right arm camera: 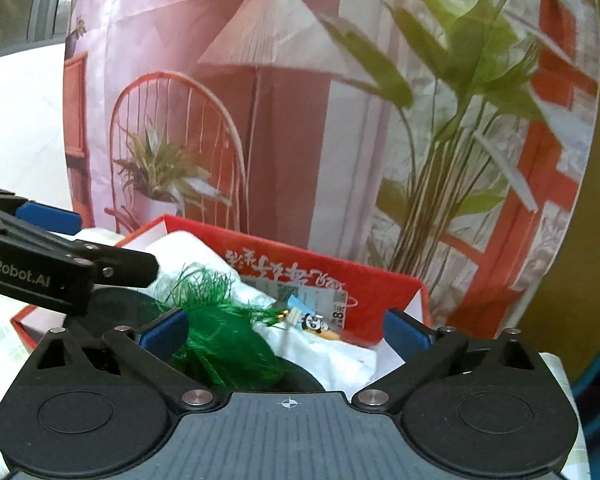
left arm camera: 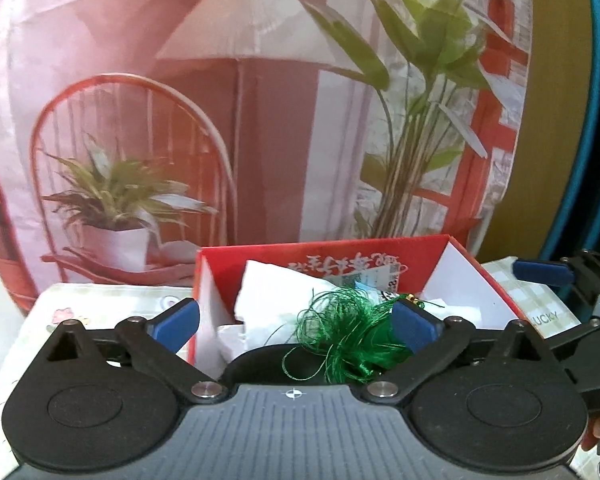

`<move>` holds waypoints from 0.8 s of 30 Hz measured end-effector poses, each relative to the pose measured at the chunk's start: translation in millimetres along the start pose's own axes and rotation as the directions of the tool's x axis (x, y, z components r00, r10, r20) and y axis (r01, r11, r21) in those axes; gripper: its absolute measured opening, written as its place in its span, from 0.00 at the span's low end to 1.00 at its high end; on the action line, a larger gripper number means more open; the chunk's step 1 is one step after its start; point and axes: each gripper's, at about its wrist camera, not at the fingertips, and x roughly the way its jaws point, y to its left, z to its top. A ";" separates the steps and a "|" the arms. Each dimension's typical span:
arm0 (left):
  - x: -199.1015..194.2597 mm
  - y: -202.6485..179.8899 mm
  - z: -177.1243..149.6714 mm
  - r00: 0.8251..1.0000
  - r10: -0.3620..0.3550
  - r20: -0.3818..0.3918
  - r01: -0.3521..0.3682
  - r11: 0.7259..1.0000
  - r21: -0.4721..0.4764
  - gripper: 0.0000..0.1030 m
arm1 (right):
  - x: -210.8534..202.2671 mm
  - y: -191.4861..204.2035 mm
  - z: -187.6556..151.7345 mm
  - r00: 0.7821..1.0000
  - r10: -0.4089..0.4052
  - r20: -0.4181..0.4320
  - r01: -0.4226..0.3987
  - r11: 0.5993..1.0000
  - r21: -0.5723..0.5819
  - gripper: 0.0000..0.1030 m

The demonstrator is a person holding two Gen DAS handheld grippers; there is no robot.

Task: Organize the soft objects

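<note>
Left gripper (left arm camera: 296, 326) spread | right gripper (right arm camera: 286, 330) spread | green tassel (left arm camera: 348, 340) possibly loose, red box (left arm camera: 384, 254) behind

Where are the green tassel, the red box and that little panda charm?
green tassel (right arm camera: 224, 344), right wrist view, middle of its thread bundle.
red box (left arm camera: 260, 258), left wrist view, its back wall.
panda charm (right arm camera: 313, 323), right wrist view, its face.

A desk is covered by a pale cloth (left arm camera: 100, 300) with a green check and small cartoon prints, seen at the lower left and right of both views. A red box (left arm camera: 496, 280) with white inner walls is set directly on it, at frame centre.
</note>
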 end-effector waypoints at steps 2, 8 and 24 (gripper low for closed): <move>-11.0 -0.7 1.4 0.999 0.034 0.012 -0.034 0.999 -0.004 1.00 | -9.5 -1.9 2.7 1.000 -0.008 0.011 0.008 1.000 0.016 1.00; -46.1 -6.6 7.0 0.993 0.113 0.035 -0.113 0.994 0.003 1.00 | -38.4 -6.4 13.9 0.999 -0.044 0.028 0.042 0.996 0.074 1.00; -182.6 -23.4 21.2 0.975 0.149 0.165 -0.153 0.988 0.012 1.00 | -169.1 -5.6 40.0 0.978 -0.143 0.153 0.111 0.973 0.203 1.00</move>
